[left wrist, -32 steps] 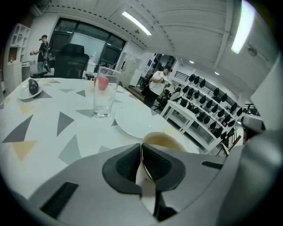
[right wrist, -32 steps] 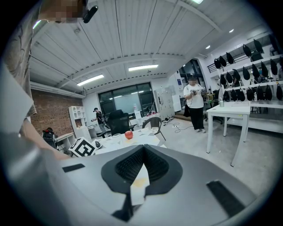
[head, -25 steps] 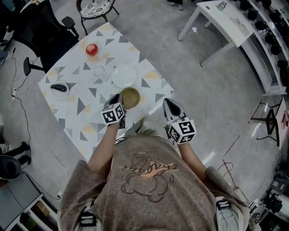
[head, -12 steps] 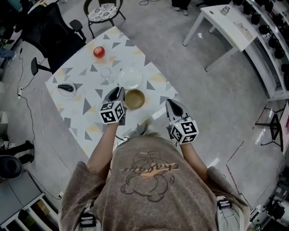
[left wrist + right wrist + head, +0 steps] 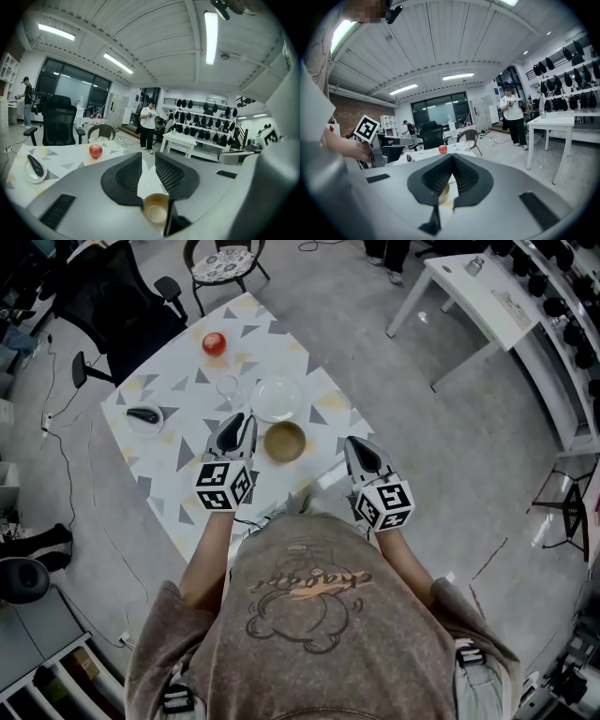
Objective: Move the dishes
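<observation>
A brown bowl [image 5: 284,441] sits on the triangle-patterned table [image 5: 178,456], near its front edge. Behind it are a clear glass plate [image 5: 277,398] and a drinking glass [image 5: 228,387]. My left gripper [image 5: 236,427] hovers above the table just left of the bowl. Its jaws have just been opening and stand slightly apart with nothing between them. In the left gripper view the bowl [image 5: 156,211] shows below the narrow gap of that gripper [image 5: 147,159]. My right gripper [image 5: 361,454] hangs off the table's right corner with its fingertips together, holding nothing. The right gripper view shows the bowl [image 5: 444,190] behind its jaws.
A red apple [image 5: 214,343] lies at the table's far end, and a small white dish with a dark object [image 5: 145,416] sits at its left. A black office chair [image 5: 112,296] and a round chair [image 5: 223,259] stand behind. A white table [image 5: 478,287] is at the right, where a person [image 5: 148,124] stands.
My left gripper has come away from the brown bowl's left rim and risen, its cube now larger and further left in the head view. The bowl stays on the table. The right gripper has hardly moved.
</observation>
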The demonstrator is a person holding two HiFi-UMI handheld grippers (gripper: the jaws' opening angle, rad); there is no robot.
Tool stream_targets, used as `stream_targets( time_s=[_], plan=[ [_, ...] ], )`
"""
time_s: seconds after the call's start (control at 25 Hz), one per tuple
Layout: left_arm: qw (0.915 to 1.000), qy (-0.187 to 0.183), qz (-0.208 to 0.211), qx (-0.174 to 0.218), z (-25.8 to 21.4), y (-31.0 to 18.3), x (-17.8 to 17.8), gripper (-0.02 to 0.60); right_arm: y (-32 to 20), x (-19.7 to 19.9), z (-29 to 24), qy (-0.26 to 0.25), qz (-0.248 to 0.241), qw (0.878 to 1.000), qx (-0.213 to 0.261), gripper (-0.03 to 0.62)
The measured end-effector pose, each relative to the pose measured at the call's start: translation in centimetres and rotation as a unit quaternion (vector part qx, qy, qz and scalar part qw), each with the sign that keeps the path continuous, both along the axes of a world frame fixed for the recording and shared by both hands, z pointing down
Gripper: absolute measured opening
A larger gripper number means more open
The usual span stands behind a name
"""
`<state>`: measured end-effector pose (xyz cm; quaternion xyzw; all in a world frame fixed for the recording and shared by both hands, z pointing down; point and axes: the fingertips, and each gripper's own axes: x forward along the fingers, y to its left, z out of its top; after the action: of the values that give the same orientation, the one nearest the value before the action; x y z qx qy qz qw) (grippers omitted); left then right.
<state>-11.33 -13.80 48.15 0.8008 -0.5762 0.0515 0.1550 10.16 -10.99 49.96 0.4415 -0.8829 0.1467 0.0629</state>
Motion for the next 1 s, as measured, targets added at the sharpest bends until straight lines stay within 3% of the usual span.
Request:
stream_targets(
  time_s=[0.48, 1.0],
  plan=[
    [0.9992, -0.002, -0.038, 0.007, -0.3, 5.2, -1.1, 0.078, -0.8, -0.8, -1.0, -0.006, -0.008, 1.000, 0.015, 0.002],
    [0.9986, 0.007, -0.050, 0.017, 1.2, 5.6, -2.3, 0.034, -0.6, -1.6, -0.7, 0.004, -0.014, 1.000, 0.023, 0.002]
  ],
)
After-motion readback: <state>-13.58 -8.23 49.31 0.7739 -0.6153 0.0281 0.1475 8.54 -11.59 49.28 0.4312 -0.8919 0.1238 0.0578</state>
